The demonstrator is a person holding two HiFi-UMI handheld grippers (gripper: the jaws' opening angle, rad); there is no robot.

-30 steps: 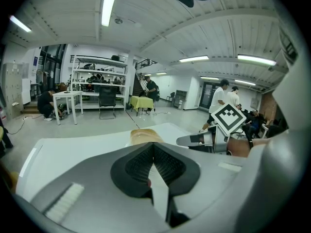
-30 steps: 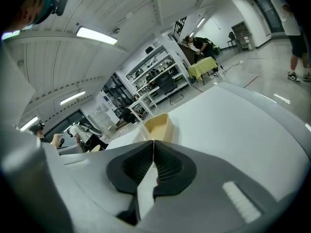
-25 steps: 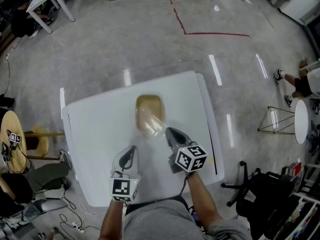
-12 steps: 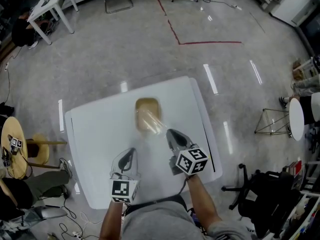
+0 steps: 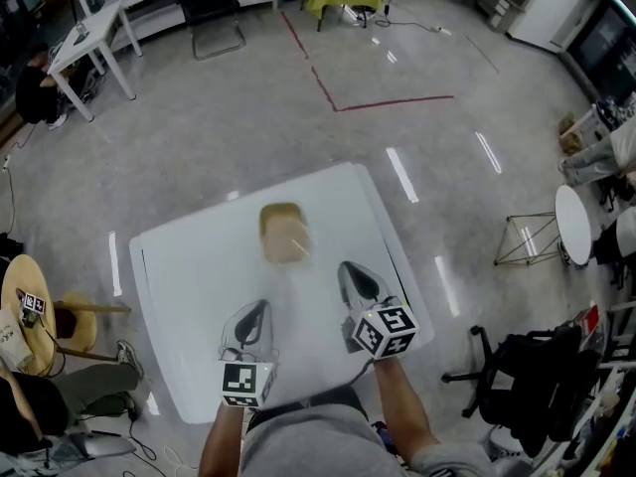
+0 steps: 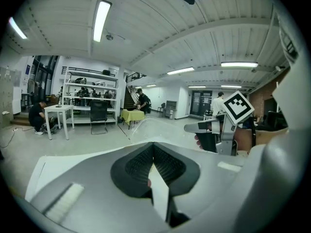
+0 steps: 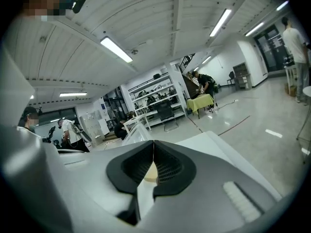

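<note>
A tan, tub-like container (image 5: pixel 281 234) sits on the white table (image 5: pixel 179 296), with something clear and blurred over its near end. My left gripper (image 5: pixel 255 308) hovers over the table's near part, jaws shut and empty. My right gripper (image 5: pixel 351 267) is to its right, a little nearer the container, also shut on nothing. In the left gripper view the shut jaws (image 6: pixel 153 144) point level across the room, with the right gripper (image 6: pixel 216 130) alongside. In the right gripper view the shut jaws (image 7: pixel 153 142) hide most of the container; a tan sliver (image 7: pixel 151 172) shows below the tips.
The table stands alone on a grey floor with red tape lines (image 5: pixel 328 87). A round wooden stool (image 5: pixel 30 301) is at the left, a small round white table (image 5: pixel 576 222) at the right. Shelves, a white desk (image 6: pixel 58 111) and several people are far off.
Both grippers have tilted upward, so the tan container has dropped behind the jaws in their views. The head view has shifted, with more floor showing beyond the table. Both jaws stay shut.
</note>
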